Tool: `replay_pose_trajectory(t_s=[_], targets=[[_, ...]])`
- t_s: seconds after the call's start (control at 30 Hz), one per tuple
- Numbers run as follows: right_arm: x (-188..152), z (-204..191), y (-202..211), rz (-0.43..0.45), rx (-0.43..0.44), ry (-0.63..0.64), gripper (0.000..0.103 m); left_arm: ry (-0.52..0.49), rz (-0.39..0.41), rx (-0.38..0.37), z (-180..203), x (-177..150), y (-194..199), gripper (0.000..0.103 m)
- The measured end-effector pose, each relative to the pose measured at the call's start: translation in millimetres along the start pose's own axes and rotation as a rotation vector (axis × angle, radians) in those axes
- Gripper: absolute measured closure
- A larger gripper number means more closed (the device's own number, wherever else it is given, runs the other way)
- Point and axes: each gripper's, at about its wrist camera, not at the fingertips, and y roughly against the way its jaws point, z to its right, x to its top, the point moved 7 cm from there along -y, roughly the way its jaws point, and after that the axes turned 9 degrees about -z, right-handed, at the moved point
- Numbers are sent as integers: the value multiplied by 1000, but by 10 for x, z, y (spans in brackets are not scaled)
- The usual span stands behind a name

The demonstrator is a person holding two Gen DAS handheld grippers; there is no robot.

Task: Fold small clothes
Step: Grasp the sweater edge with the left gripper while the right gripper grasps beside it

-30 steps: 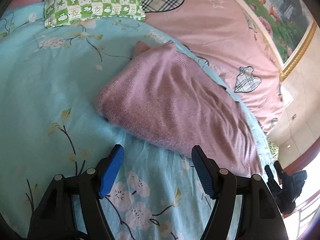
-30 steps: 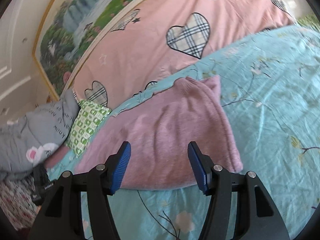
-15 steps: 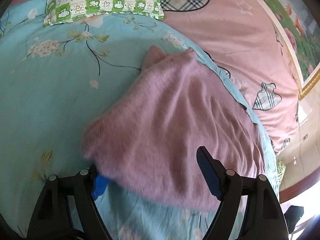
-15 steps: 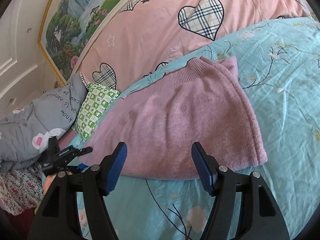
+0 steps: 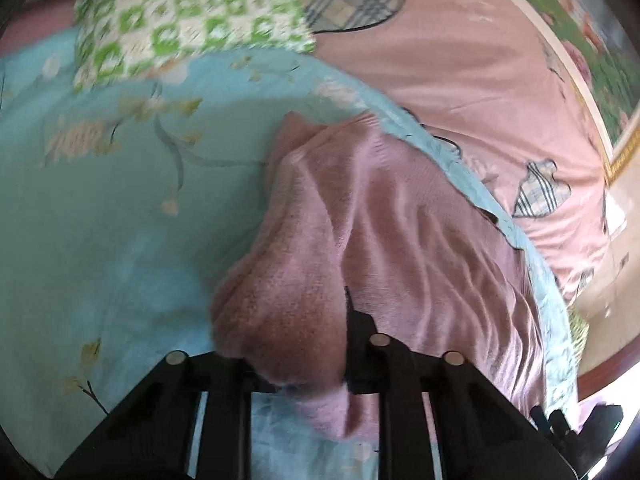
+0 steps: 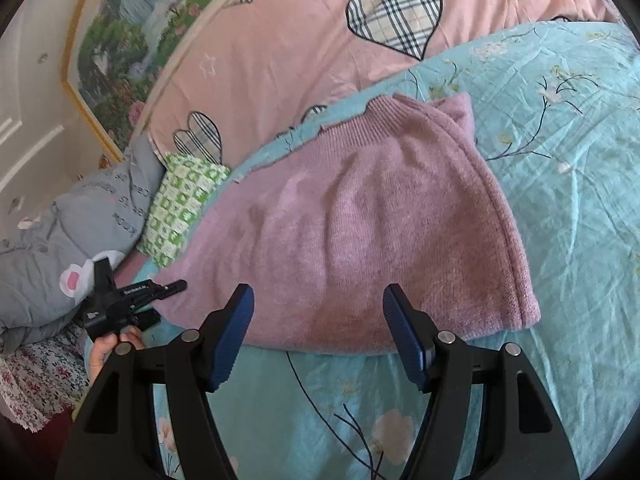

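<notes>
A mauve knitted sweater (image 6: 360, 232) lies folded on a turquoise floral bedsheet (image 6: 580, 160). In the left wrist view my left gripper (image 5: 296, 364) is shut on the near corner of the sweater (image 5: 380, 232), which bunches up between the jaws and rises off the sheet. In the right wrist view my right gripper (image 6: 320, 332) is open and empty, its blue pads just short of the sweater's near edge. The left gripper (image 6: 120, 304) also shows at the sweater's left end in the right wrist view.
A green-and-white checked pillow (image 5: 188, 16) and a pink quilt with plaid hearts (image 6: 320, 40) lie behind the sweater. A grey quilt (image 6: 52, 240) is heaped at the left. A framed landscape picture (image 6: 132, 40) hangs on the wall.
My left gripper moved forward over the sweater's corner and closed on it, lifting and wrinkling the fabric. My right gripper edged closer to the sweater's near edge and stays open.
</notes>
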Motion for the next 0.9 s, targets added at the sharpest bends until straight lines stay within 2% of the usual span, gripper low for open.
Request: replay_pose_trajectory(t_s=[0.17,0.27,0.4,0.5,0.57,0.7,0.9], targets=[[107,-5,-3,-55,-11,-30,35,-173,45,-34,641,-32,209,90],[247,28,55,-51,-6,-46,35,-285,42,-66,1123,-139,242,90],[464,150,171,-37,21,-87,35,-458,8,-114,1833,-481,157,91],[598,272,235,-32,49,-128,35,-530,-32,-137,2145,-755,7,91],[685,338,221,-44,57,-142,35,-559,-76,-155,2292,-971,-148,91],[812,352,67,-94,70,-137,35,-602,-113,-127,2362,-1226,-333,91],[1063,162,-461,-209,98,-93,35,-595,-121,-133,2306,-1194,-343,91]])
